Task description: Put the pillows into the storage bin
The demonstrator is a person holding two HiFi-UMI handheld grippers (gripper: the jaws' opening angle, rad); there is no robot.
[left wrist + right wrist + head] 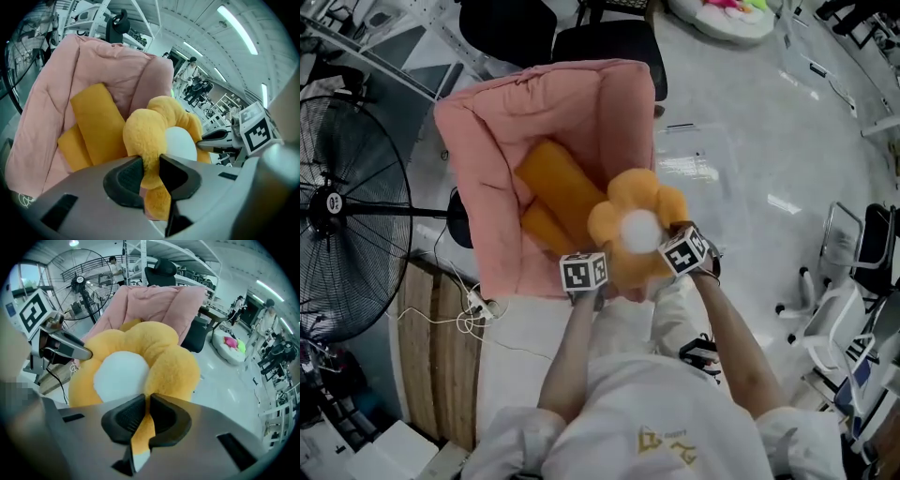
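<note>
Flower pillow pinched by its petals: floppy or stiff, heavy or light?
Probably soft: a petal of the flower pillow squashes thin between the left tongs. Likely light, since two edge pinches, with the right tongs, carry it. Plush looks grippy, unlikely to slip.

Glossy pale floor (750, 141), pink storage bin (487, 178) apparently standing on it, black fan (333, 202) beside, office chair (614, 42) behind

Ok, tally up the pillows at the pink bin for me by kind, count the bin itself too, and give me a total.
Flower pillow: 1
Orange oblong pillows: 2
Pink storage bin: 1
Total: 4
</note>
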